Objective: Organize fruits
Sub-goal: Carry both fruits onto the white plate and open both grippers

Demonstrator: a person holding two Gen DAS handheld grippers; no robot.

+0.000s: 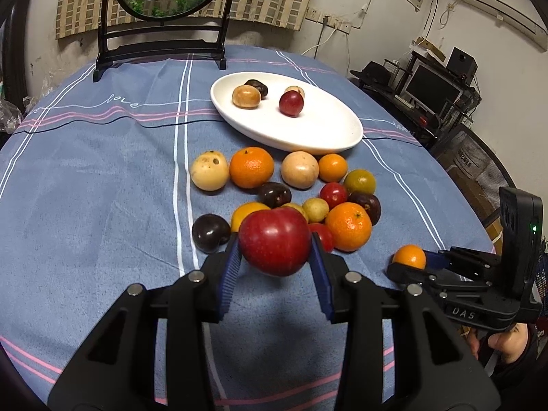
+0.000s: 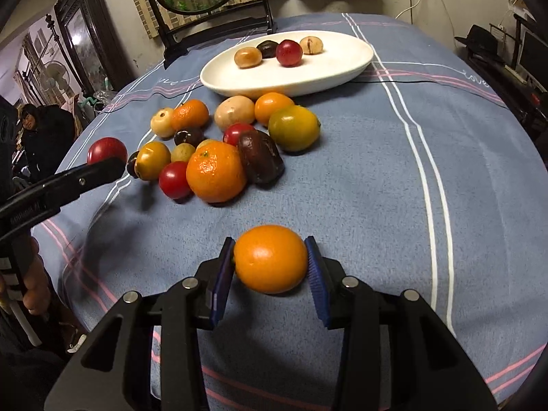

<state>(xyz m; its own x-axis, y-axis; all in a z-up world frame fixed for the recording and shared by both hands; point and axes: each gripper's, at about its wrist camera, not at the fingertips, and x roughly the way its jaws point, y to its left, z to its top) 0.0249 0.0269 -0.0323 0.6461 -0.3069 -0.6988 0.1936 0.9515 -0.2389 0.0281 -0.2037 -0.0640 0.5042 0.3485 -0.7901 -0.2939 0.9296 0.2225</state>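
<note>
Left tongs clamp red apple above near edge of fruit pile; right tongs clamp small orange above blue table; white plate behind pile holds four fruits

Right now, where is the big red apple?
The red apple is held between the blue fingers of the left gripper, above the near edge of the fruit pile, in front of the white plate.

The tablecloth is matt woven cloth (faintly fuzzy), the plate glossy white ceramic, the apple waxy-shiny.
</note>
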